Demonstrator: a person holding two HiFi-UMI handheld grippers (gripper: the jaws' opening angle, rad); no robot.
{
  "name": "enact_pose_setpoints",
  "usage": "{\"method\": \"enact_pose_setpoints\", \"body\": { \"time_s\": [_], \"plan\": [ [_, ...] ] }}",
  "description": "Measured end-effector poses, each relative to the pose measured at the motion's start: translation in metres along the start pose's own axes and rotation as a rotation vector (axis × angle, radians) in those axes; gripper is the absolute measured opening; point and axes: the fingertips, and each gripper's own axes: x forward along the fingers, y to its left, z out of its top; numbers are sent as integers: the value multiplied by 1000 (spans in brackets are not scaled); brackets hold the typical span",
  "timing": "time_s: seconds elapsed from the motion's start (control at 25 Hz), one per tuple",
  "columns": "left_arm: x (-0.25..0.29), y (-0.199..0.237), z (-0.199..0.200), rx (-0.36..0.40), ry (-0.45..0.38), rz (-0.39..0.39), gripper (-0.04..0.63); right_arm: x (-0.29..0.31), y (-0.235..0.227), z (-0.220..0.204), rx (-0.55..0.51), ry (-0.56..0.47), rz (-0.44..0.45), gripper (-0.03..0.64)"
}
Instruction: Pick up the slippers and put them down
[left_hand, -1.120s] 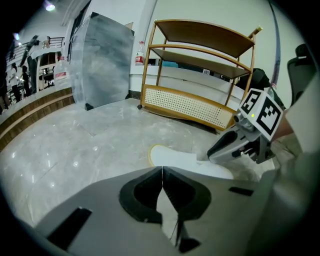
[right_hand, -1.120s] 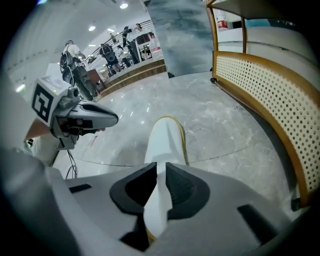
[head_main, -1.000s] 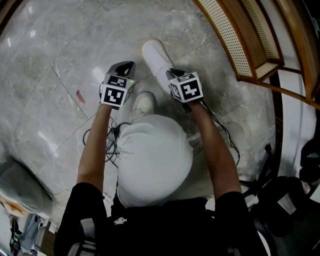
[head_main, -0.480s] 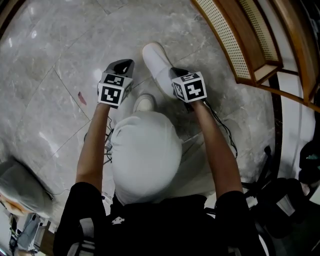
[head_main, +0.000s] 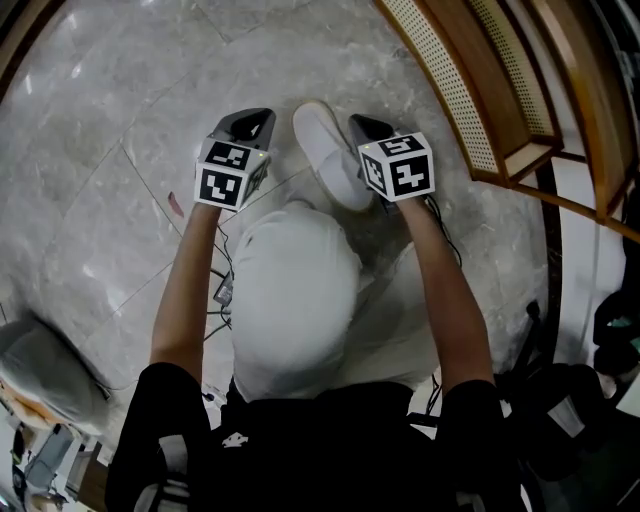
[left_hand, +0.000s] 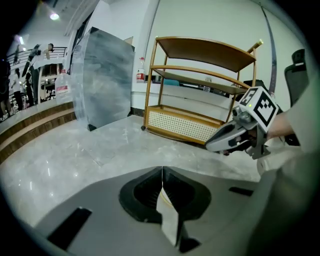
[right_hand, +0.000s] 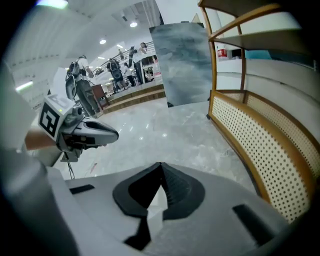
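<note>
right gripper (head_main: 363, 127) jaws, just closing, pinch a slipper (head_main: 325, 152); left gripper (head_main: 254, 120) jaws pinch another slipper (left_hand: 168, 220).

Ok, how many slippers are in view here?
2. One white slipper is in the right gripper, whose jaws have just been closing on it. The left gripper pinches the white edge of, apparently, the second slipper, otherwise hidden in the head view.
</note>
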Motion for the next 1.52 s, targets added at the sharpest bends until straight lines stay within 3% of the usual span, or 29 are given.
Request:
{"method": "enact_pose_setpoints", "body": {
  "time_s": [0.48,0.76,1.12,1.28,1.52],
  "plan": [
    [-47,12,101,-39,-76,0,5,-73,3,113,-31,-161,22,-2],
    [-95,-8,149,-32,-39,-29,5,-128,16,153,-11,-177,32,-2],
    [-186,-29,240,-187,-107,-84,5,-231,41,217,39,-225,33,-2],
    [-231,-47,277,-78,-93,-49,5,-286,54,241,44,-245,-4,-2],
    [-302,-72,333,-108,-120,-55,5,-373,74,273,65,-254,-34,-2]
  ]
}}
